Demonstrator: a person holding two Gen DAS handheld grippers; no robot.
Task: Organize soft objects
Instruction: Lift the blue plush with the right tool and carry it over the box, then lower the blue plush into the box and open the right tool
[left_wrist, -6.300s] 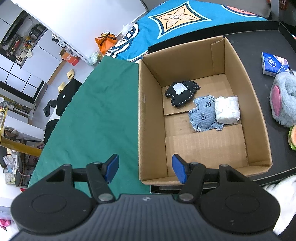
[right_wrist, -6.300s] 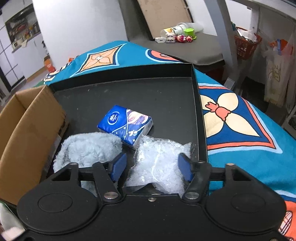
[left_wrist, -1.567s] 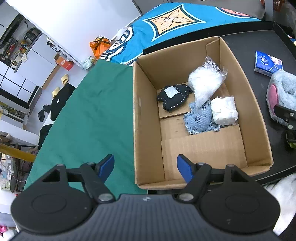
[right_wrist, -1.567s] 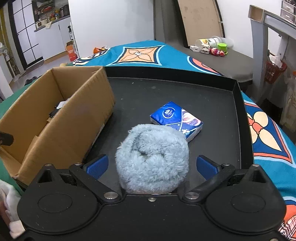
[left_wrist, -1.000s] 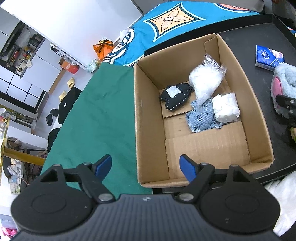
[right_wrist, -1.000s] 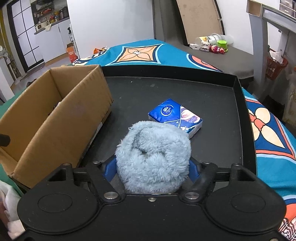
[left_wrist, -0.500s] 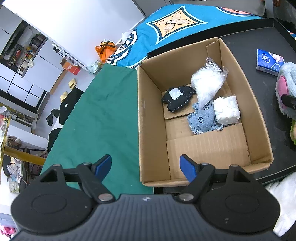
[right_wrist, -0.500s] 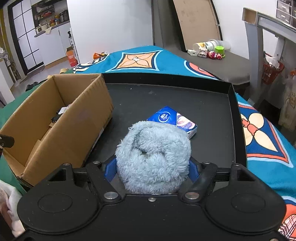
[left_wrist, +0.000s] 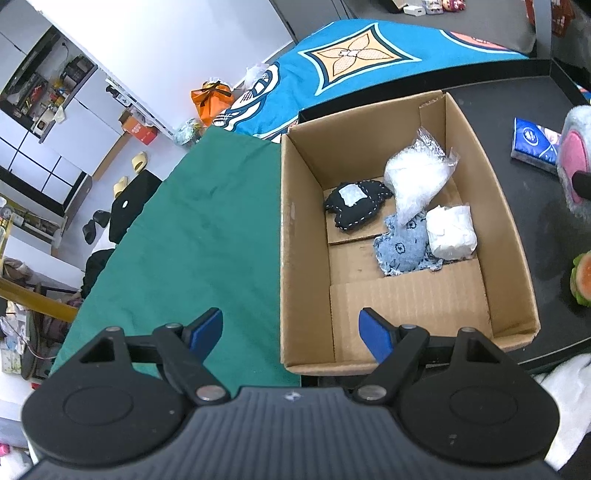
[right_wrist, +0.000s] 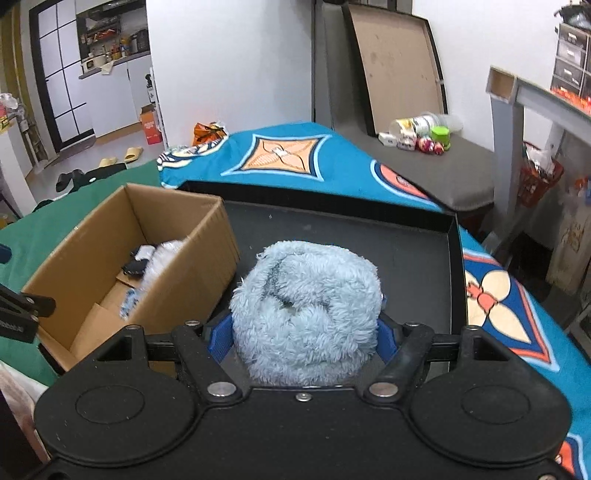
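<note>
A fluffy pale-blue plush toy (right_wrist: 306, 310) with long, shaggy pile sits between the blue rubbery-looking pads of the right hand-held gripper (right_wrist: 304, 336), whose body is matt black plastic with small metal screws. The cardboard box (left_wrist: 303, 258) is plain brown corrugated board, rough and matt. Inside lie a crinkly clear plastic bag (left_wrist: 417, 177), a black cloth pouch (left_wrist: 356, 205) with white stitching, and a frayed denim piece (left_wrist: 404, 249). A glossy blue tissue pack (left_wrist: 533, 146) rests on the smooth matt black tray (right_wrist: 406, 240). Beside the box lies creased green cloth (left_wrist: 207, 240).
</note>
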